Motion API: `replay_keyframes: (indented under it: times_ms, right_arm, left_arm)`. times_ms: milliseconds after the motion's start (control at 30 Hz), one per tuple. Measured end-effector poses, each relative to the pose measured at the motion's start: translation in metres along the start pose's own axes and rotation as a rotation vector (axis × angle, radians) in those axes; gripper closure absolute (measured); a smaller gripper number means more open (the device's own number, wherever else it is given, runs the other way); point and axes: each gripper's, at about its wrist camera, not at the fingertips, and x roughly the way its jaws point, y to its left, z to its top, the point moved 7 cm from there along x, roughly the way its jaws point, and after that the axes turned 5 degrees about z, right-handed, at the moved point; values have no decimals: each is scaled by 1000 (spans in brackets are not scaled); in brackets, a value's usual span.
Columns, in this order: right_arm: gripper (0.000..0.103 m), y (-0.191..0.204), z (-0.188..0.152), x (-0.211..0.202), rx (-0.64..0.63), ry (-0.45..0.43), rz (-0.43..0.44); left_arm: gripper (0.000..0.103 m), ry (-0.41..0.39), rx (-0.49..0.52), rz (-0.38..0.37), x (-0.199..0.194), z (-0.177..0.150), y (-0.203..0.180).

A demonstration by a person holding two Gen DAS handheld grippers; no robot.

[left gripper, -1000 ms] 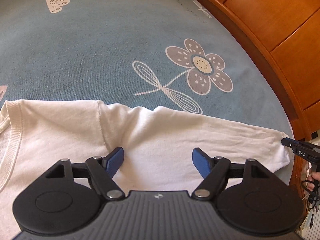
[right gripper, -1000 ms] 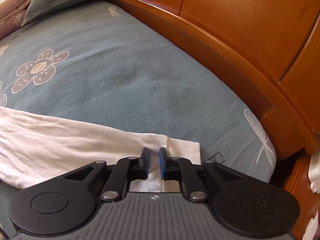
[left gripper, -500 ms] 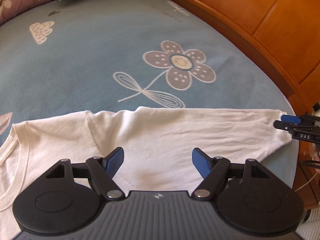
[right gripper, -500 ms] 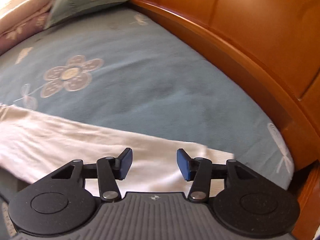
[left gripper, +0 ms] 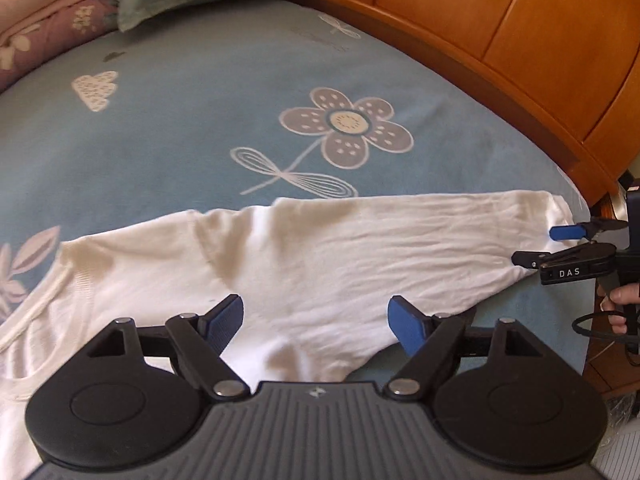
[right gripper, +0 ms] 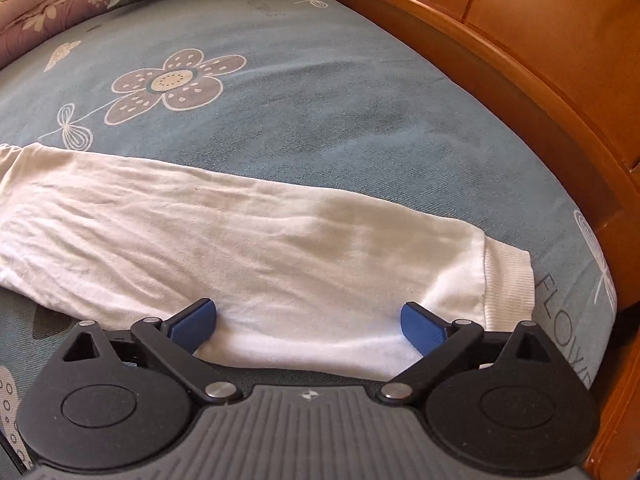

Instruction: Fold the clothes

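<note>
The white shirt lies on the blue bed sheet, its long sleeve stretched flat toward the wooden bed frame. A second ago the right gripper was pinching the cuff; now its jaws are spread wide and hold nothing (the cuff rests on the sheet). The left gripper stays spread above the shirt body, so the sleeve seems laid out, ready for folding inward.

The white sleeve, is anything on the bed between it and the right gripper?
Nothing visible: the right gripper is open just above the white sleeve, with only bare blue bedsheet around it.
</note>
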Motion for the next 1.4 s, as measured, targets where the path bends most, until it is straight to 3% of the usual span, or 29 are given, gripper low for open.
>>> replay_keyframes:
  times_ms: [133,233,433,533,767,1067,1200,1400]
  right_arm:
    - [4,50,4,-28,-51,-45,99]
    - [4,111,3,-46,-133,-56,274]
    - [4,229,-33,-61,-169,117,679]
    - [4,271,-62,-70,-208,204,783]
    - [4,321,-107,-79,-367,370,859]
    - [3,334,-146,-84,-474,526,886]
    - [3,342,-143,-94,-487,514,931]
    - [3,359,-92,-119,-445,382,1055]
  left_arm:
    - [23,2,-116,111,-40,-33,60]
    - [23,19,-278,138,-66,-68,95]
    - [23,48,-561,163,-98,-146,126]
    - [23,53,-679,158,-108,-182,128]
    - [23,96,-899,54,-107,-244,116]
    - [23,133,-1084,-175,-92,-271,87]
    - [23,109,-1100,-264,-93,-258,86]
    - [23,0,-1032,-341,-106,-208,105]
